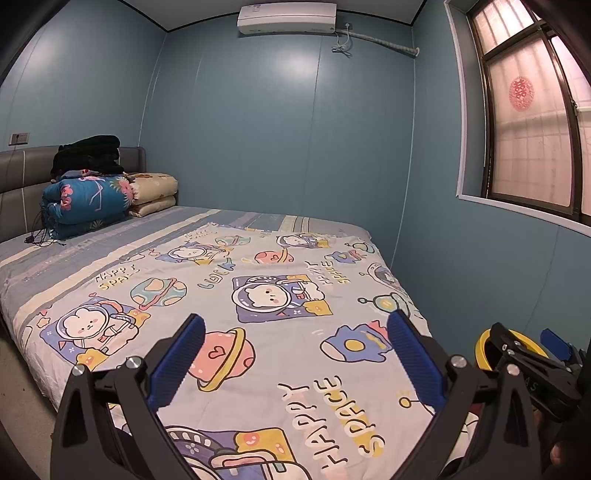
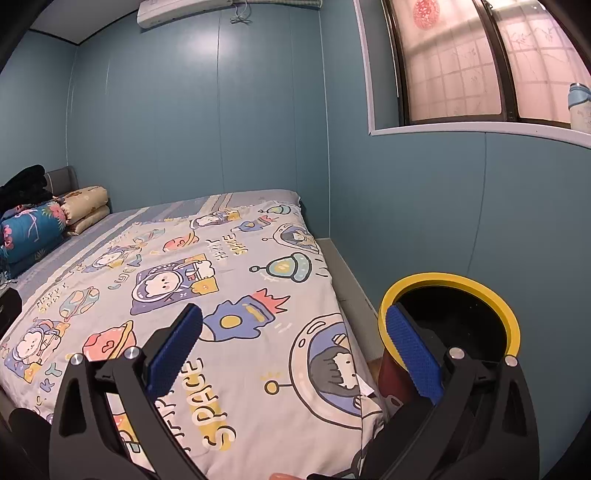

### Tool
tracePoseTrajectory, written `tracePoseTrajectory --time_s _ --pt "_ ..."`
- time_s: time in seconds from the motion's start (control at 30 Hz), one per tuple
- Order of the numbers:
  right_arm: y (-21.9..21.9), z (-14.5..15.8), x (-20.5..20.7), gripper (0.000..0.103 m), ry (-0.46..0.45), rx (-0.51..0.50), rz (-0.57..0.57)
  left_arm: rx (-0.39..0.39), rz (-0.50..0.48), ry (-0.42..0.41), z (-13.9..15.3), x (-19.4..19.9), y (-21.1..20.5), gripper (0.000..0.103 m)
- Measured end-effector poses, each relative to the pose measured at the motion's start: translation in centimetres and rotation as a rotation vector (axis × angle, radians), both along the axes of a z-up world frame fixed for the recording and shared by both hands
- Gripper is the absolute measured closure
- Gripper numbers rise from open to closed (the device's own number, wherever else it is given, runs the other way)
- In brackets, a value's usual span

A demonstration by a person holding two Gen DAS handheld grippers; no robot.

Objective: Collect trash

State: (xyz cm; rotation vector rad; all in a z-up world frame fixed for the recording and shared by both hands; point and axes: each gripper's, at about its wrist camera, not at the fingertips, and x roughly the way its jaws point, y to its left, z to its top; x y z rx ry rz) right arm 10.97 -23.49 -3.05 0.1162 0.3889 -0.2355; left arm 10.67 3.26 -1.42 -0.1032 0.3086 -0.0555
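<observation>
The left gripper (image 1: 295, 354) sits nearest in its own view: two black plastic arms with round metal bolts, each ending in a flat blue pad (image 1: 177, 363) with a ribbed, rubber-like surface. Its pads are spread far apart and nothing is between them; below them lies only the bed cover (image 1: 258, 295). The right gripper (image 2: 295, 354) has the same build, and its pads are also wide apart with nothing held. The cover is thin printed cloth, a little wrinkled, with cartoon bears in space helmets, planets, rockets and the words "HAPPY SPACE". Under it, toward the headboard (image 1: 18, 173), a striped sheet (image 1: 92, 240) shows. At the head of the bed are folded quilts: a blue one with flowers (image 1: 86, 203), a beige one (image 1: 155, 192), and dark clothing (image 1: 88, 153) piled on top. The trash bin (image 2: 448, 321) is round, with a yellow rim and a black lining, and it stands on the floor just beside the bed's right edge, near the blue wall; the right gripper's right pad overlaps its rim in the picture. In the left view only a piece of this yellow rim (image 1: 482, 345) shows, behind the right gripper (image 1: 532, 360). I cannot see any loose trash on the bed. Only the left view shows the whole air conditioner (image 1: 287, 18) and a black cable (image 1: 42, 236) on the sheet; only the right view shows a bottle (image 2: 580, 107) on the window sill.
</observation>
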Motion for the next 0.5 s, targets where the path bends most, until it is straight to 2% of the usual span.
tracePoseTrajectory --time_s 0.5 --pt "-0.31 -0.59 0.22 0.008 0.021 0.011 -0.011 0.007 -0.012 0.005 -0.25 -0.07 -0.73 0.008"
